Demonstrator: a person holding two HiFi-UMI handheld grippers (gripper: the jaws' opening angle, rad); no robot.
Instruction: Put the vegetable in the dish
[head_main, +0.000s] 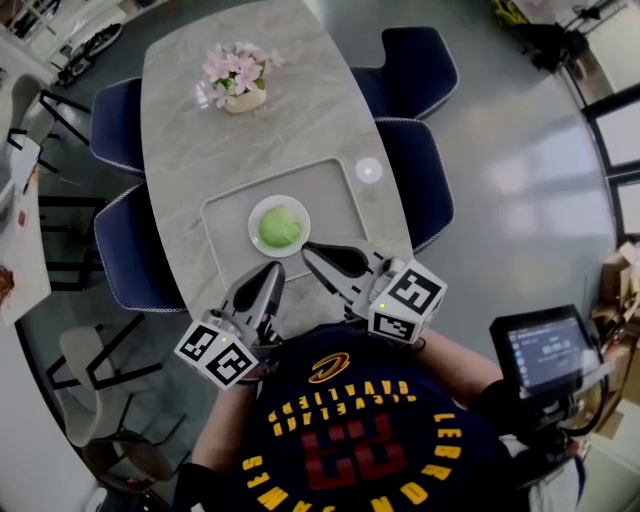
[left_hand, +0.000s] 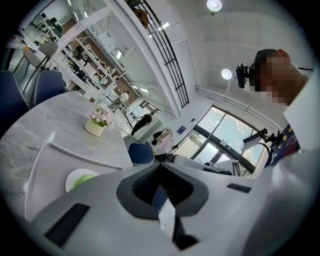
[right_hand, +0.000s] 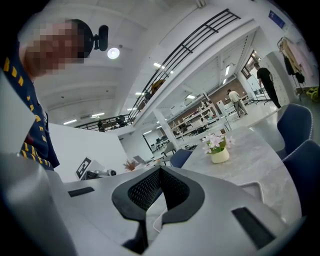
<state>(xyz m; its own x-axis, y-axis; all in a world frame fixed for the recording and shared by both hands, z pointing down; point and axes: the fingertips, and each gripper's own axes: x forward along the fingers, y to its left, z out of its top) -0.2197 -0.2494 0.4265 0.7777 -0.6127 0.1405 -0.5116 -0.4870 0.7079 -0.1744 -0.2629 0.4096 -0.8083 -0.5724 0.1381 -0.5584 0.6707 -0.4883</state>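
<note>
**Q:** Marble table (head_main: 180, 160), long and grey-veined, blue chairs (head_main: 115, 125) down both sides. What stands on it?

**A:** Item one: recessed tray (head_main: 225, 215), at the near end. Item two: white dish (head_main: 256, 222), in the middle of the tray. Item three: green vegetable (head_main: 280, 228), rounded, lying inside the dish. Item four: pot of pink flowers (head_main: 240, 80), at the far end. Item five: small pale disc (head_main: 369, 170), just beside the tray's far right corner.

**Q:** And the tools?

**A:** Left gripper (head_main: 272, 268): jaws closed together, nothing between them, tip at the tray's near side. Right gripper (head_main: 306, 250): likewise closed and empty, tip near the dish's rim, no contact apparent.

**Q:** Why held so?

**A:** A judgement only: the vegetable already sits in the dish, so the placing looks complete. Both tools are kept close to the person's chest, empty, probably so that neither knocks the dish
</note>
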